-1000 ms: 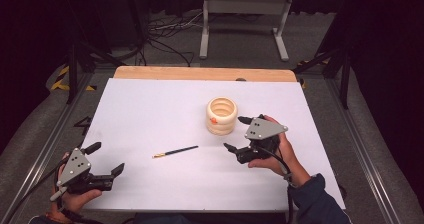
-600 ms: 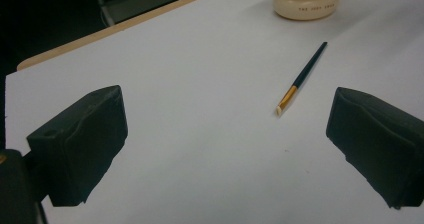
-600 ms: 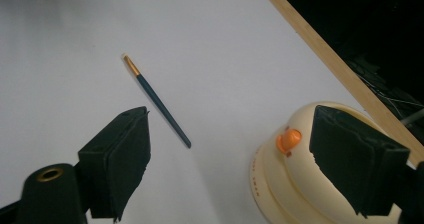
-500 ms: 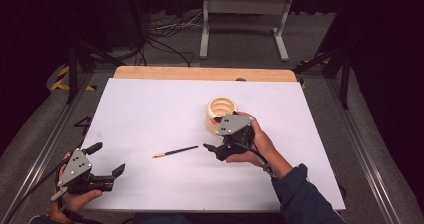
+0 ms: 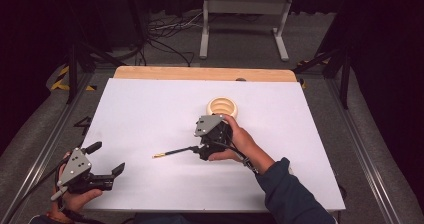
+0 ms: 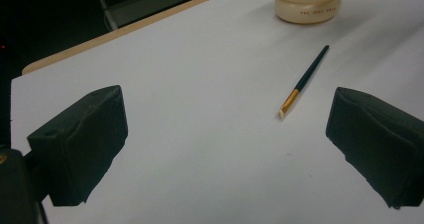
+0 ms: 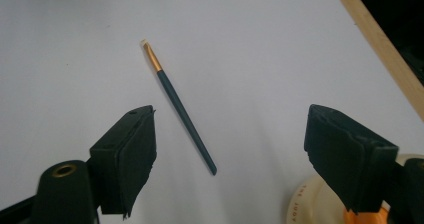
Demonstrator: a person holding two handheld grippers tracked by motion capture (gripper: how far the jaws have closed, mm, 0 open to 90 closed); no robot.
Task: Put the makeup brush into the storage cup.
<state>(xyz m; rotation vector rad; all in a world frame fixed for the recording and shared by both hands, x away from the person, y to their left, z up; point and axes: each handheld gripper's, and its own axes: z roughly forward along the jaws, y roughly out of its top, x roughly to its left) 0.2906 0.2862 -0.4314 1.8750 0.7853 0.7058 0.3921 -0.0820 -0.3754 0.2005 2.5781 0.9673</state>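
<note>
Hovering right tool [image 7: 230,149] over brush [image 7: 180,106]

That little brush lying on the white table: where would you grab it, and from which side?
Probably mid-handle. The brush lies flat on the table, its dark slim handle long and bare, its gold ferrule and pale tip at one end. The right hand-held gripper already hangs above with its jaws open either side of the handle, so I'd come straight down and close across it.

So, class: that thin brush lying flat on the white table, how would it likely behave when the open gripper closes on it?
The brush looks thin and straight, so probably stiff and light. Its round handle may roll or slip between the right gripper jaws. Lying flat on the table, it offers little height to grasp.
</note>
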